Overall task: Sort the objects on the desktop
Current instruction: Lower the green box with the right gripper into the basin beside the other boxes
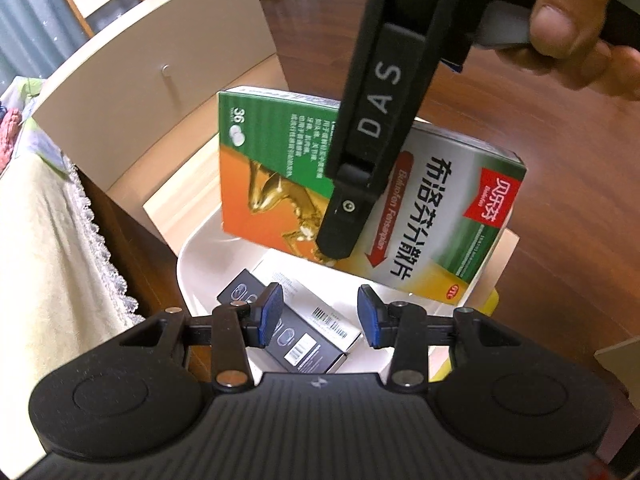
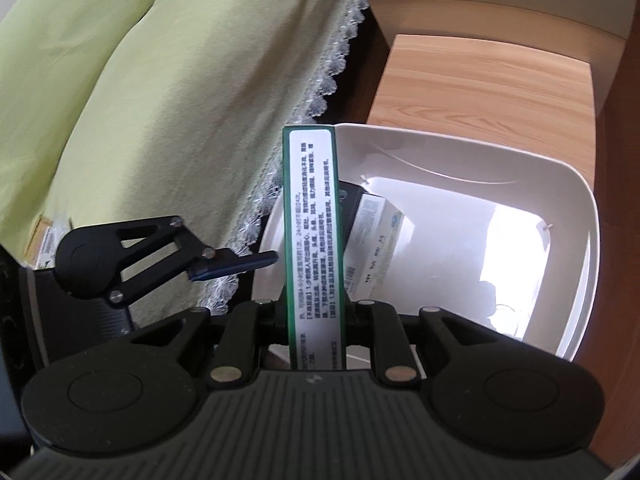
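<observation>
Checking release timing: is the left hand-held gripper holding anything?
No, the left hand-held gripper is open with nothing between its blue pads, hovering over the white bin.

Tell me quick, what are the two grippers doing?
Left gripper: open, empty, over the white bin.
Right gripper: shut on the green medicine box, above the bin.

Left gripper [image 1: 320, 314] open over white tray [image 1: 188, 264], black box [image 1: 298, 340] and white box [image 1: 320, 304] between and just beyond its blue pads [image 1: 270, 312], right gripper [image 1: 340, 236] ahead clamping green-orange medicine box [image 1: 440, 216] tilted above tray, hand [image 1: 576, 12] far right.
</observation>
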`<move>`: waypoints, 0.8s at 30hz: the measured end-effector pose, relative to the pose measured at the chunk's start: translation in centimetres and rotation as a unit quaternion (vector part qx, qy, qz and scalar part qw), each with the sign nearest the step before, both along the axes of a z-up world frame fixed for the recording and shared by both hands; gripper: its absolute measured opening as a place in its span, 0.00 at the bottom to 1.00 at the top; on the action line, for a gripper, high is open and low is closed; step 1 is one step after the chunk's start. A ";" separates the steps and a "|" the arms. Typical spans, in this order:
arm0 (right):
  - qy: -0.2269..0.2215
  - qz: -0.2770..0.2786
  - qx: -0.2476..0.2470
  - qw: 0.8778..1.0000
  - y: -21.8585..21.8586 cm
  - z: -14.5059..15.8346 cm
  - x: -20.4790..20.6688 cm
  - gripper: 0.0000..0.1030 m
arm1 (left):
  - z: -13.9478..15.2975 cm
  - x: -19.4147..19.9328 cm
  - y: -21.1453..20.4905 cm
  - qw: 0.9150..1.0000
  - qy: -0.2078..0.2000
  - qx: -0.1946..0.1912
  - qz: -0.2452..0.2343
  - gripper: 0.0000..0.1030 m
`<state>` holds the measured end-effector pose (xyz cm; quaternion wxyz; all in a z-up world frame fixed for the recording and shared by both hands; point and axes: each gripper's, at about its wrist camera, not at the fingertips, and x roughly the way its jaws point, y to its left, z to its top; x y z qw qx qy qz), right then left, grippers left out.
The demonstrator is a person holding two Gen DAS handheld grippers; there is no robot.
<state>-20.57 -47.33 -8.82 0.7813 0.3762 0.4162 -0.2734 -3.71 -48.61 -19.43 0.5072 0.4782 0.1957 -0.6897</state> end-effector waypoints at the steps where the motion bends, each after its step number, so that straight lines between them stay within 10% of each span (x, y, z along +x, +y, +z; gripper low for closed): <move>1: 0.000 -0.006 -0.001 1.000 0.0 -0.2 -0.1 0.15 | -0.1 -0.1 0.0 1.000 -0.003 0.001 0.002 0.46; 24: 0.023 -0.137 -0.009 0.990 -1.5 -6.1 -0.7 0.15 | -3.9 -0.9 -1.9 0.984 -0.155 0.038 -0.076 0.47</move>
